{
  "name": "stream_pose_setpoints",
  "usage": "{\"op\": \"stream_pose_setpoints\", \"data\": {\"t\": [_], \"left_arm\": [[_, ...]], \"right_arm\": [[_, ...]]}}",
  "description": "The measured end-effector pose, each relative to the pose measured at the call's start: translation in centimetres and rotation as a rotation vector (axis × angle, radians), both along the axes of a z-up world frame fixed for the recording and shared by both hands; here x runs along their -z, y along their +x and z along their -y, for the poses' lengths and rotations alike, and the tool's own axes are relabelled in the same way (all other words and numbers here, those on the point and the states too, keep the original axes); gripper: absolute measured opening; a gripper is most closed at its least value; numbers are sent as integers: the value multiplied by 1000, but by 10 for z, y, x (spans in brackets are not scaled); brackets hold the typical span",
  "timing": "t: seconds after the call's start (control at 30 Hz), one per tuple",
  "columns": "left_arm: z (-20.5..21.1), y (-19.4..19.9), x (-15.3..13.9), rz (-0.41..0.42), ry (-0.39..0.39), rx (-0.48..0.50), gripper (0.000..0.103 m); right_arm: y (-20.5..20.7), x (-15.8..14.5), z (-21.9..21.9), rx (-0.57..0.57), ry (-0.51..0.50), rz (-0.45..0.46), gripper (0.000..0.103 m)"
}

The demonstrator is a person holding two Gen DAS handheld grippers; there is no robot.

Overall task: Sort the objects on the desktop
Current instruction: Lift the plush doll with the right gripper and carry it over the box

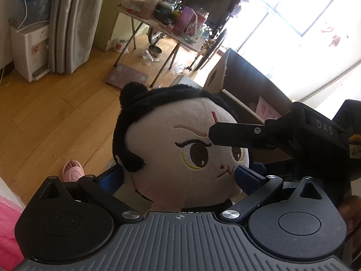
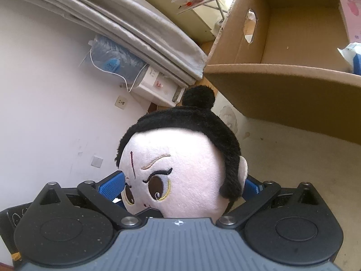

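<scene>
A plush doll head (image 1: 180, 149) with black hair, a top bun and an embroidered face fills both views; it also shows in the right wrist view (image 2: 180, 171). My left gripper (image 1: 180, 180) is shut on the doll's lower head, blue pads pressing both sides. My right gripper (image 2: 182, 187) is shut on the same doll from the other side, and its black finger (image 1: 239, 134) lies across the doll's forehead in the left wrist view. An open cardboard box (image 2: 282, 74) stands just beyond the doll to the right.
The box (image 1: 243, 85) holds a pink card (image 2: 349, 11) and a white and blue item (image 2: 352, 56). A cluttered folding table (image 1: 162, 22), a water dispenser (image 1: 29, 49), curtains and a pink slipper (image 1: 72, 169) stand on the wooden floor. The beige tabletop (image 2: 293, 158) lies under the box.
</scene>
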State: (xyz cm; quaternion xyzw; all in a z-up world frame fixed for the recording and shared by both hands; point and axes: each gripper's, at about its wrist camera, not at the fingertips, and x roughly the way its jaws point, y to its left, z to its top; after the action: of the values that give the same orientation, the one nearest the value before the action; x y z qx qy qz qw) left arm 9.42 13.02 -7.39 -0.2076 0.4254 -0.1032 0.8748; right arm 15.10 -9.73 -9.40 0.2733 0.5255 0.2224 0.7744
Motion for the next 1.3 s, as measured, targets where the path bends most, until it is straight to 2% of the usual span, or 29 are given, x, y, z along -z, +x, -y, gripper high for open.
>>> {"op": "stream_pose_setpoints", "data": {"t": [0.33,0.67,0.93,1.3], "left_arm": [[13,-9,-26,70,40,-4,103],[38,-4,-56,151,101,38,103],[65,19,-87,233,149,105,103],[113,68,-125,344,216,178,103]], "right_arm": [[-6,-24,4,7,28,30,103],[-5,-53,29,54,62,74,103],[9,-79,60,109,112,109,103],[50,-106,103,186,152,164,103]]}}
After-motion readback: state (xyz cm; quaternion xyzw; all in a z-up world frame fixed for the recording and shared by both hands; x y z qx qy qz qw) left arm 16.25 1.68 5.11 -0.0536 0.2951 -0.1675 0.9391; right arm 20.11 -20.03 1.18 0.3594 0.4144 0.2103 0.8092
